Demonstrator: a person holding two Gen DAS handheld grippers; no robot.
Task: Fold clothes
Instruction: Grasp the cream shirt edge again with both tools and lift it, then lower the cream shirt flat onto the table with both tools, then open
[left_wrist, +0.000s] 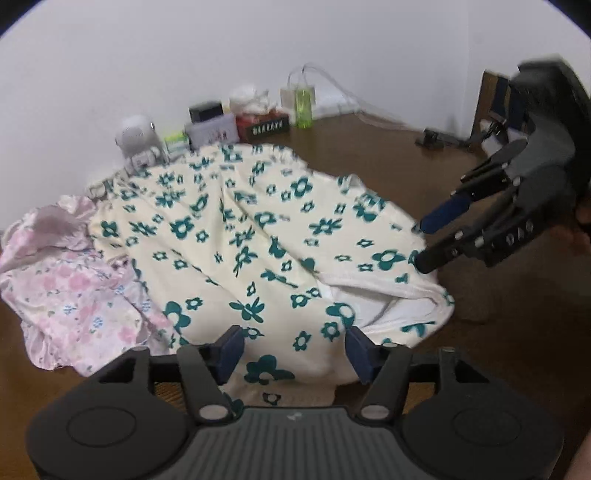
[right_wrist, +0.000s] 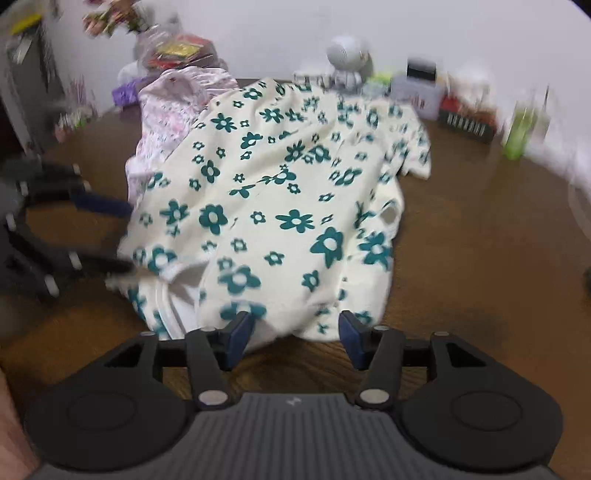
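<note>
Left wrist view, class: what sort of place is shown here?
Probably a home room: a brown wooden table against a white wall, a cream shirt with teal flowers, and a white toy robot figure.

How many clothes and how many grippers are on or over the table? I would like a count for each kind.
Clothes: 2, the cream floral garment and the pink floral garment.
Grippers: 2, the left gripper and the right gripper, both open.
Total: 4.

Bare table lies right of the floral garment; boxes crowd the wall.
</note>
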